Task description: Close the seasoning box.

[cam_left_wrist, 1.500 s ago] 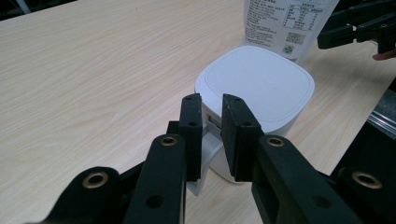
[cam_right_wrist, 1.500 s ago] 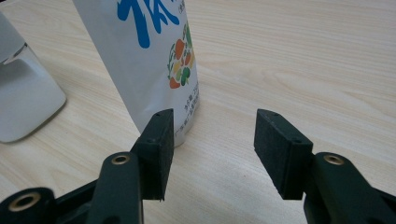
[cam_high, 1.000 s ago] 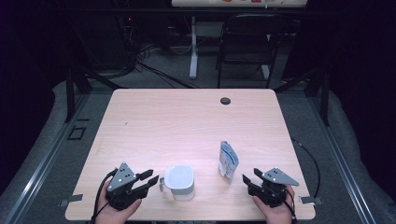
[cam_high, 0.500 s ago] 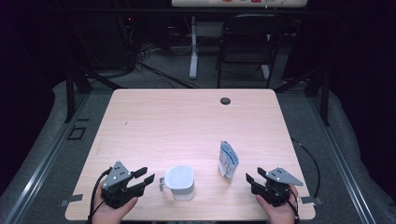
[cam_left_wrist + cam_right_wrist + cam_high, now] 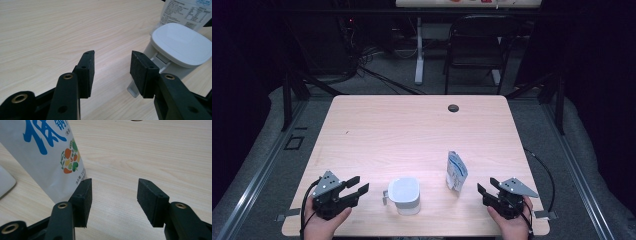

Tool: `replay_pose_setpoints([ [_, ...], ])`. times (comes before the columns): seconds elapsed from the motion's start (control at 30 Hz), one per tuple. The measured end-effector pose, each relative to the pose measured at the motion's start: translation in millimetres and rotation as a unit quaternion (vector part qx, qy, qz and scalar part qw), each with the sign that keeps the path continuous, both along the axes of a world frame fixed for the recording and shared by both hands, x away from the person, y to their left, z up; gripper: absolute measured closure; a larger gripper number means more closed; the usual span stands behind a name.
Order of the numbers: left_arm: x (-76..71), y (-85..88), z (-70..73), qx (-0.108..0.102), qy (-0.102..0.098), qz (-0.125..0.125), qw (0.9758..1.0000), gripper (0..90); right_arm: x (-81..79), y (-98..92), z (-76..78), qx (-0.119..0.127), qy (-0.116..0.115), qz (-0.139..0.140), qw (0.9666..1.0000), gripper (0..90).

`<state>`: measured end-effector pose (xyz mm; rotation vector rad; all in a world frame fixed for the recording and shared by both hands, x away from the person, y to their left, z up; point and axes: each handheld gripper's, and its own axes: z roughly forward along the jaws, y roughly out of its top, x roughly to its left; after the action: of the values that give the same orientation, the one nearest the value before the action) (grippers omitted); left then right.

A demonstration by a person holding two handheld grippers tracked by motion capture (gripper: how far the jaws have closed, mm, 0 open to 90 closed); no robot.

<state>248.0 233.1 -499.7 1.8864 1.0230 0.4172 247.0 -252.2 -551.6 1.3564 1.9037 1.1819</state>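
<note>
Left gripper (image 5: 357,187) jaws apart, just been opening — nothing between them, white lidded cup (image 5: 404,195) just beside, on the counter (image 5: 412,130). Right gripper (image 5: 487,189) jaws apart and empty — pouch (image 5: 456,171) near.

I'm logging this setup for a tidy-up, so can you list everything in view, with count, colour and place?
Lidded container: one, white, near edge of the table, left of centre, lid closed, handle toward the left tongs.
Pouch: one, white with blue print, standing upright to the right of the container.
Table: one, light wood, with a dark round hole near its far edge.
Chair: one, black, beyond the table.
Left tongs: one, black, near left corner, open, nothing between the pads.
Right tongs: one, black, near right corner, open, beside the pouch.
</note>
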Motion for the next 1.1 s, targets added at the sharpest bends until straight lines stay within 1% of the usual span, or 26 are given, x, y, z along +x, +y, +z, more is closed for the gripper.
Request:
replay_pose_setpoints([
  [0.03,1.5,1.9,0.6,-0.007,0.002,0.007,1.0,55.5,-0.7,-0.4,-0.3,-0.005,-0.004,-0.001,1.0,46.1],
  [0.07,2.5,2.8,1.2,-0.009,0.002,0.01,0.9999,55.3,-2.1,-0.6,-1.1,-0.008,-0.011,-0.003,0.9999,46.1],
  [0.1,3.9,3.8,2.6,-0.009,0.004,0.012,0.9999,55.3,-3.4,-1.5,-1.1,-0.014,-0.013,-0.003,0.9998,46.1],
  [0.17,6.0,4.0,4.6,-0.016,0.002,0.016,0.9997,54.9,-6.9,-4.4,-2.9,-0.021,-0.02,-0.005,0.9996,46.1],
  [0.2,6.7,4.2,5.2,-0.016,0.003,0.015,0.9997,54.5,-8.0,-6.2,-4.2,-0.021,-0.02,-0.007,0.9996,46.1],
  [0.23,7.7,4.1,4.4,-0.017,0.001,0.017,0.9997,54.2,-8.7,-10.9,-4.4,-0.015,-0.015,-0.012,0.9997,46.1],
  [0.27,8.9,4.8,3.3,-0.015,0.002,0.018,0.9997,54.2,-8.7,-10.9,-4.4,-0.015,-0.015,-0.012,0.9997,46.1],
  [0.33,11.8,8.0,-0.3,-0.009,0.003,0.023,0.9997,53.6,-8.5,-14.7,-2.6,-0.002,-0.017,-0.02,0.9997,45.7],
  [0.37,12.5,10.7,-1.2,-0.001,0.008,0.027,0.9996,52.1,-8.7,-16.5,-0.7,0.0,-0.018,-0.02,0.9996,45.7],
  [0.4,13.0,13.6,-3.1,-0.002,0.005,0.032,0.9995,52.1,-8.7,-16.5,-0.7,0.0,-0.018,-0.02,0.9996,45.7],
  [0.43,12.1,17.1,-4.2,0.0,0.008,0.037,0.9993,51.8,-8.8,-16.4,0.1,-0.003,-0.018,-0.019,0.9996,45.7],
  [0.47,11.3,19.6,-6.3,-0.006,0.009,0.04,0.9991,51.5,-8.7,-16.1,1.3,-0.006,-0.018,-0.017,0.9997,45.8],
  [0.5,10.2,22.4,-7.9,-0.003,0.012,0.044,0.999,51.5,-8.8,-14.5,2.8,-0.001,-0.022,-0.018,0.9996,45.7],
  [0.57,8.9,26.6,-10.9,-0.005,0.018,0.052,0.9985,51.5,-8.8,-13.1,3.0,0.003,-0.023,-0.017,0.9996,45.7],
  [0.6,9.0,28.3,-11.8,-0.004,0.018,0.054,0.9984,51.5,-8.9,-10.0,2.8,-0.004,-0.024,-0.014,0.9996,45.7],
  [0.73,9.7,34.1,-16.3,-0.007,0.021,0.063,0.9978,50.9,-8.1,-7.2,2.4,-0.005,-0.022,-0.012,0.9997,45.7],
  [0.77,10.0,36.0,-17.1,-0.004,0.025,0.065,0.9975,50.7,-7.6,-6.9,1.7,-0.006,-0.02,-0.013,0.9997,45.6],
  [0.87,11.7,41.5,-21.7,-0.008,0.025,0.074,0.9969,50.5,-6.5,-4.1,-2.2,-0.01,-0.011,-0.01,0.9998,45.7],
  [0.9,12.1,43.4,-22.7,-0.004,0.028,0.078,0.9966,50.5,-6.0,-3.4,-3.6,-0.012,-0.007,-0.008,0.9999,45.6],
  [0.97,13.1,46.4,-26.6,-0.008,0.026,0.085,0.996,50.4,-5.9,-2.9,-4.1,-0.012,-0.005,-0.007,0.9999,45.6],
  [1.07,14.0,48.9,-32.0,-0.007,0.023,0.093,0.9954,49.9,-6.0,-1.4,-5.8,-0.01,-0.003,-0.004,0.9999,45.6],
  [1.1,14.5,50.0,-34.7,-0.006,0.027,0.096,0.995,49.7,-5.9,-1.2,-6.3,-0.01,-0.002,-0.003,0.9999,45.6],
])
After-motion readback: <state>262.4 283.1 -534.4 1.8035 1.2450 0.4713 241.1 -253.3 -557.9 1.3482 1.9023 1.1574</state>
